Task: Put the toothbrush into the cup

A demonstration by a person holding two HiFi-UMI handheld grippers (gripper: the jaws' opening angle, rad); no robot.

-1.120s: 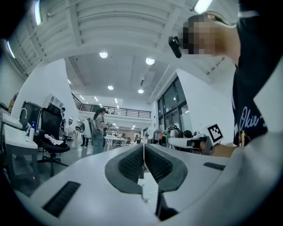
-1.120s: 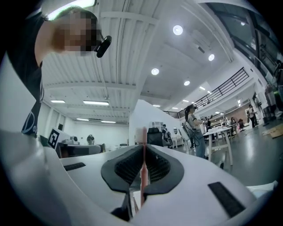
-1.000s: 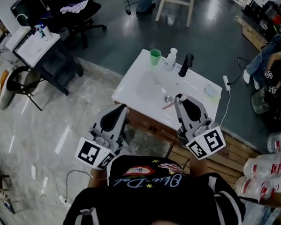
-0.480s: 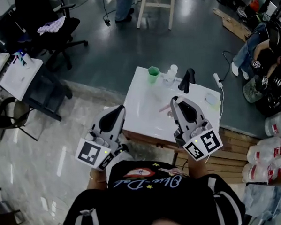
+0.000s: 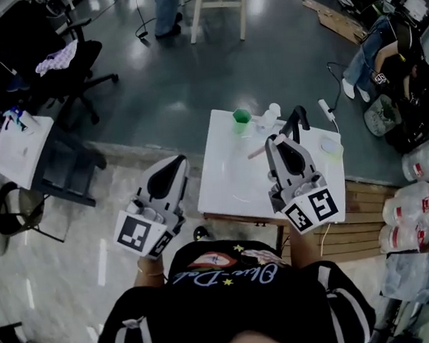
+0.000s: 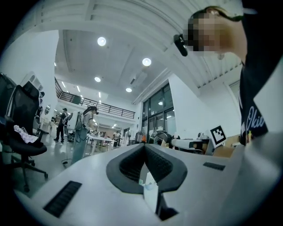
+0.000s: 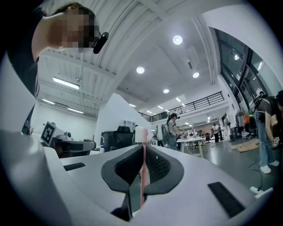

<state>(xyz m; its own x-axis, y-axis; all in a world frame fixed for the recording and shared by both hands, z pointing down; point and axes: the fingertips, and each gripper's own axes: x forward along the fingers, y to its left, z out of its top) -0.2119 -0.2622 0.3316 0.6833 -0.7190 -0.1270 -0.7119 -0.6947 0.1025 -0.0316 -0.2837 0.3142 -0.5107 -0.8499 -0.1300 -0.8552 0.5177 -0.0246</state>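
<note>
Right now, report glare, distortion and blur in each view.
Head view: light glares off the glossy floor, and the white table shows little detail. Left gripper view: heavy fisheye bending, black corners, bright ceiling lights. Right gripper view: same fisheye; the toothbrush in the right gripper is crisp, the background tiny.

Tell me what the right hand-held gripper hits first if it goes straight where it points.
Likely the black faucet, just beyond the right hand-held gripper in the head view. Height is unclear; it might pass above. The green cup sits left of that line.
</note>
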